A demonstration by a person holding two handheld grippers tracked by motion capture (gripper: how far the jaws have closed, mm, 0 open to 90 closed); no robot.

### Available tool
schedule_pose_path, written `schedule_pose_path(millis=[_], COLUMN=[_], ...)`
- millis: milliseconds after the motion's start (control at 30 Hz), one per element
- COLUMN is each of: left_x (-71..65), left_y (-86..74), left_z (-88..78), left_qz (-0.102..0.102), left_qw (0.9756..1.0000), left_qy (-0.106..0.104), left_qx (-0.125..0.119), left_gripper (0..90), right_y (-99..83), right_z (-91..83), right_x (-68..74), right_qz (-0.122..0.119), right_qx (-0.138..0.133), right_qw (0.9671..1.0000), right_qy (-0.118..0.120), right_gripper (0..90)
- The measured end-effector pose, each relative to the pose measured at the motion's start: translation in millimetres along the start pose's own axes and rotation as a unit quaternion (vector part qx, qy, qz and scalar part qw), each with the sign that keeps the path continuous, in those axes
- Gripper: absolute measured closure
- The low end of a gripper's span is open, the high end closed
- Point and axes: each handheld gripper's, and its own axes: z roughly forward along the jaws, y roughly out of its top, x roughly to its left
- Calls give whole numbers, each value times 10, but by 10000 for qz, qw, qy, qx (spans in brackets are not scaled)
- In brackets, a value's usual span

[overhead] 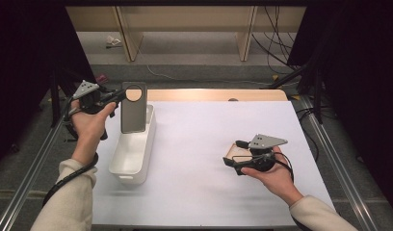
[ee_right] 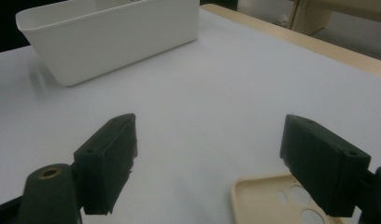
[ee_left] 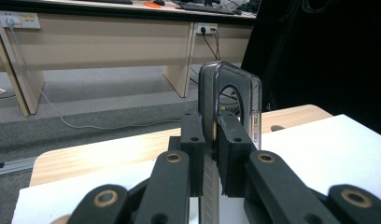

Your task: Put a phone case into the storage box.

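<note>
We find the left gripper clamped edge-on upon a dark phone case, which it holds upright above the far end of the white bin at the left of the white table cover. The right gripper has its jaws wide apart with nothing between them, low over the cover. A beige phone case lies flat just beside its right-hand pad, well apart from the bin.

We see white table cover, wooden table edge, desk legs, cables on grey floor.
</note>
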Motion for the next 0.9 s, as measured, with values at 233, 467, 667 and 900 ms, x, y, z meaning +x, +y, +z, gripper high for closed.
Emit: schedule_pose_path(millis=[233, 467, 667, 900], left_x=[28, 47, 72, 90], left_y=[-13, -18, -38, -72], left_z=[50, 105, 159, 224], left_qz=[-12, 3, -4, -7], left_qw=[10000, 10000, 9999, 9998], left_qy=[2, 16, 29, 28], left_qx=[13, 47, 104, 174], left_gripper=[818, 818, 818, 818], right_y=[-3, -2, -1, -1], right_z=[1, -3, -3, -3], right_x=[-1, -3, -4, -4], right_qz=[11, 27, 19, 11], right_qx=[2, -9, -11, -10], right_qw=[10000, 10000, 10000, 10000], right_qy=[6, 0, 1, 6], right_gripper=[199, 199, 199, 201])
